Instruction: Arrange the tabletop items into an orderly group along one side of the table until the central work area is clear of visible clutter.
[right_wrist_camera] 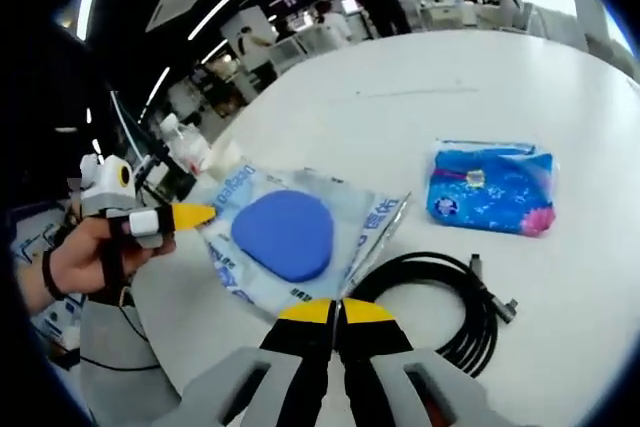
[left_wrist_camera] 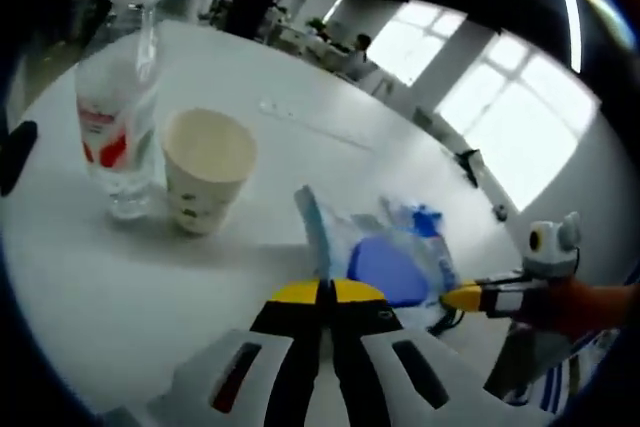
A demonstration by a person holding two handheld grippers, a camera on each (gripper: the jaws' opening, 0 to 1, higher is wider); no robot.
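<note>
Plastic packet [right_wrist_camera: 300,242] with a blue rounded pad inside lies on the white surface [right_wrist_camera: 480,87] right in front of me, and both of my tools have it. My right gripper [right_wrist_camera: 336,309] has its yellow-tipped jaws pressed together on the packet's near edge. My left gripper [right_wrist_camera: 195,215] comes in from the left of the right gripper view, its yellow tip touching the packet's far-left corner. In the left gripper view, my left gripper [left_wrist_camera: 326,292] has its jaws clenched with a thin flap of the packet [left_wrist_camera: 385,257] rising from between them. From the right gripper view, the packet's long axis runs from that left corner toward the upper right, where its printed edge points at the blue tissue pack [right_wrist_camera: 490,187].

That tissue pack lies flat, apart from the packet, its long side running across the view. A coiled black cable [right_wrist_camera: 445,302] sits just beside the packet's near-right edge, its plug end pointing right, toward the space below the tissue pack.

In the left gripper view, a paper cup [left_wrist_camera: 205,172] stands upright with its mouth open, just beside a clear water bottle [left_wrist_camera: 118,122] with a red and white label, also upright. Both are well apart from the packet. My right gripper [left_wrist_camera: 470,297] enters that view from the right, held in a hand [left_wrist_camera: 590,309].
</note>
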